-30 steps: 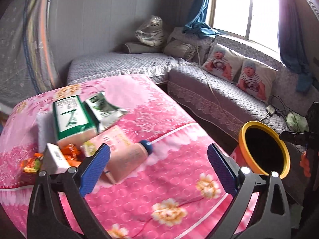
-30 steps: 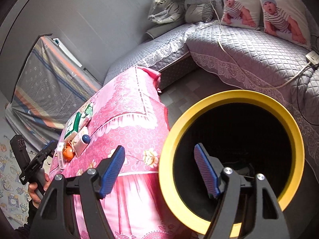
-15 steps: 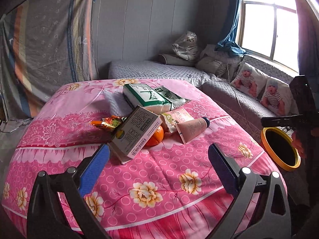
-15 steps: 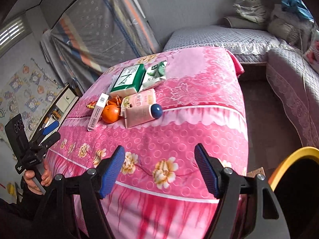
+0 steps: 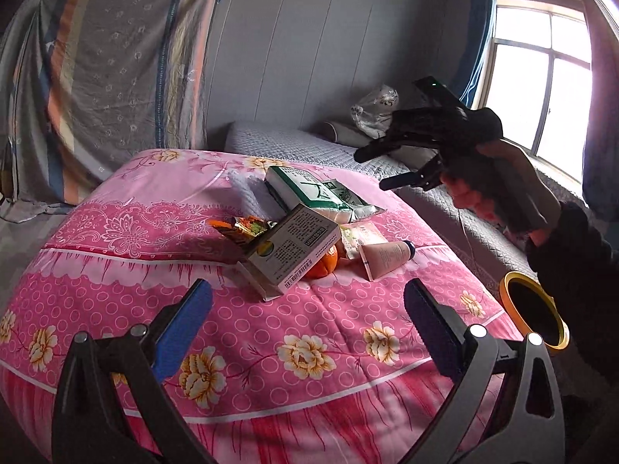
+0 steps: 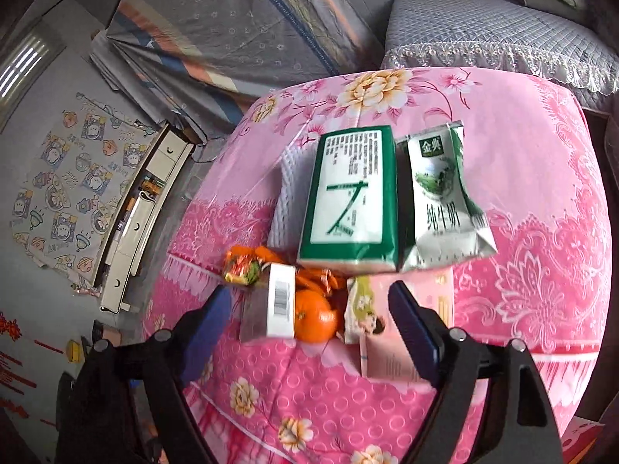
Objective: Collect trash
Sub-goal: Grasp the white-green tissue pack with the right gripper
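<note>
A pile of items lies on the pink flowered table (image 5: 240,321): a green and white box (image 6: 350,197), a crumpled milk carton (image 6: 441,197), a white barcoded box (image 5: 296,251), an orange (image 6: 313,315), an orange snack wrapper (image 6: 241,268), a pink tube (image 5: 385,258) and a pink flat pack (image 6: 410,328). My right gripper (image 6: 309,332) is open and empty, hovering just above the orange and barcoded box (image 6: 280,301). It also shows in the left wrist view (image 5: 390,168), over the pile. My left gripper (image 5: 307,324) is open and empty above the table's near part.
A yellow-rimmed black bin (image 5: 536,315) stands on the floor at the table's right. A grey quilted sofa (image 5: 309,143) runs behind and to the right. A striped hanging cloth (image 5: 108,77) covers the left wall. A low white cabinet (image 6: 143,216) stands on the far left.
My right gripper has swung from the yellow bin to over the pile of items. My left gripper has pulled back and turned left, so the pile sits farther ahead.
</note>
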The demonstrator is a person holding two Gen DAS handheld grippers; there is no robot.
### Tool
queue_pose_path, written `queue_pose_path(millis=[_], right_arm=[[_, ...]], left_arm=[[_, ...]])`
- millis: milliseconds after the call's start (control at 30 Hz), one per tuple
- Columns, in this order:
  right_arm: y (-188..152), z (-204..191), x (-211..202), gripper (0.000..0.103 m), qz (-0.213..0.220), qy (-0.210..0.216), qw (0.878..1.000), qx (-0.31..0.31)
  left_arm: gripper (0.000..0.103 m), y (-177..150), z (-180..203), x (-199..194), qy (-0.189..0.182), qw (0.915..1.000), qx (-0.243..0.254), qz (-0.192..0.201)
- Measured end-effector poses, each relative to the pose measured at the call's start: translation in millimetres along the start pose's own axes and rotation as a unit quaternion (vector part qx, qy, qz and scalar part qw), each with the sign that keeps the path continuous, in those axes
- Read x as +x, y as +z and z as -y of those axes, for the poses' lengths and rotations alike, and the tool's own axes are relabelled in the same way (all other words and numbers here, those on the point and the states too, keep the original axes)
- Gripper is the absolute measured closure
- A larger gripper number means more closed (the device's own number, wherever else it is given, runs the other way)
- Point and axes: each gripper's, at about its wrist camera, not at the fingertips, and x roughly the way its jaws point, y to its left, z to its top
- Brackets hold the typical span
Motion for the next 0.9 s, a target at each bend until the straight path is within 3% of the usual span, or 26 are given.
queue_pose_path(millis=[233,633,900], right_arm=[[49,-2,62,0.023,-0.053,-0.073,0.996,0.014],[59,-6,119,0.019,-0.102,-0.156,0.982,-0.019],[60,-7,132,0.017,-0.108,-0.176,0.978,-0.03]], left_arm=[[0.008,-6,-26,-12,0.03,0.9994,-0.016,-0.001],[0.008,-7,-41,1,0.03,0.999,-0.03,-0.01],[0.008,-6,-40,5,0.036,0.9984,-0.038,-0.02]])
